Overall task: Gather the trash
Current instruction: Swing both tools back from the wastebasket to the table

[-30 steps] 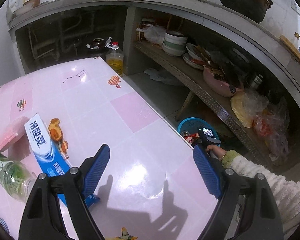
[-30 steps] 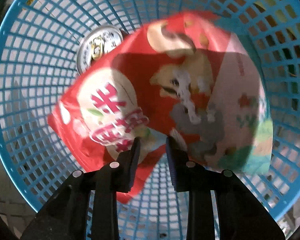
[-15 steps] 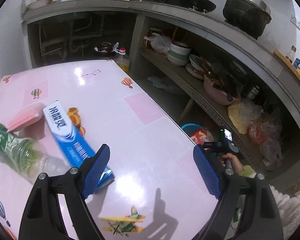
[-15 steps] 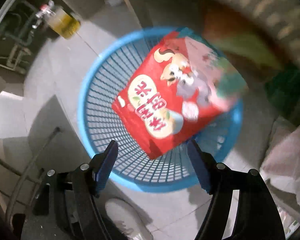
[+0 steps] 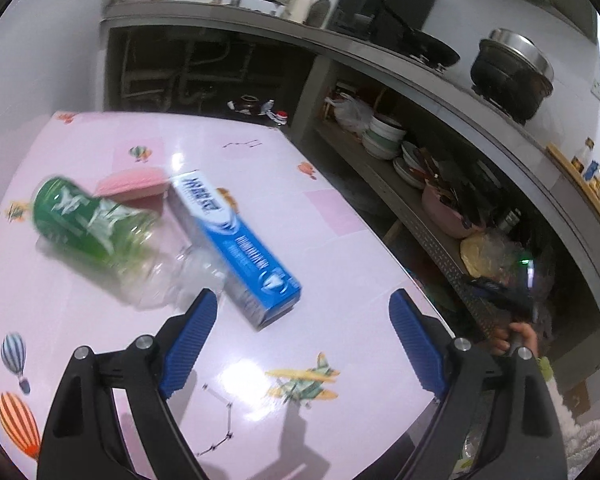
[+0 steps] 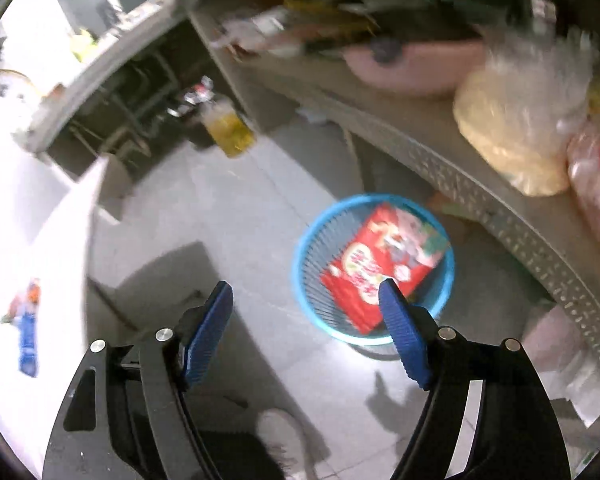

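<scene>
Currently both grippers are empty: right gripper (image 6: 306, 312) opening above the blue mesh basket (image 6: 312, 304) holding the red snack bag (image 6: 380, 264); left gripper (image 5: 304, 340) opening near the blue toothpaste box (image 5: 236, 246). Risk: a finger nudges the clear green-labelled plastic bottle (image 5: 100, 236), rolling it away.

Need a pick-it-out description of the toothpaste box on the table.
On the pink table, three items lie clustered at the left. The toothpaste box is the long blue-and-white carton, lying flat right of the green-labelled bottle and pink sponge: the only rectangular box.
</scene>
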### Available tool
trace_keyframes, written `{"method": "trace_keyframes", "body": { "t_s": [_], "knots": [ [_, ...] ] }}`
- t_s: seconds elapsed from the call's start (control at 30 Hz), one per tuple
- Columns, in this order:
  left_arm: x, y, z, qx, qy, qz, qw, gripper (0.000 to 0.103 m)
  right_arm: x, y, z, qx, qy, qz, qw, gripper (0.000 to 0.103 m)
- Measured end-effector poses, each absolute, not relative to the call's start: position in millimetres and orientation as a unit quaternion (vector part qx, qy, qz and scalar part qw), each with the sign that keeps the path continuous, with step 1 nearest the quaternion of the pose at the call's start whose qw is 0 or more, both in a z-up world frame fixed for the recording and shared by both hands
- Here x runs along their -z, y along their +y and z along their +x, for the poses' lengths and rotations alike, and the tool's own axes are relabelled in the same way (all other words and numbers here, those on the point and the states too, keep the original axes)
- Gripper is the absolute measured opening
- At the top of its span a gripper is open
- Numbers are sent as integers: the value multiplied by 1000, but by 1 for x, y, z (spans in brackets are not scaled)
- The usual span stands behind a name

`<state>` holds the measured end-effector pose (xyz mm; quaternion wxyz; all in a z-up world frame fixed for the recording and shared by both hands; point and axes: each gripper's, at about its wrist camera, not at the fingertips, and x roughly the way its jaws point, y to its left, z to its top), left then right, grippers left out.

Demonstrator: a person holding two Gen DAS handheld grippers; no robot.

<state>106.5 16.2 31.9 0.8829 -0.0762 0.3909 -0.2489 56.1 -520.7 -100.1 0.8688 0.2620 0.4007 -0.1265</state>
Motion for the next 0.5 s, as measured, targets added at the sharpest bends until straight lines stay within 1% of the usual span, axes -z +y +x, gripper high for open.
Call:
{"method": "trace_keyframes", "body": {
  "t_s": [0.13,0.3,0.5],
  "knots": [
    [-25,30,99,243,390,-84,884,86,62,-500,52,87,369,281,882,73],
    [-15,38,92,231,392,-90,886,86,28,-456,51,22,343,287,894,73],
    [-4,59,90,220,411,-131,875,86,21,-354,95,-139,374,266,878,73]
  ]
}}
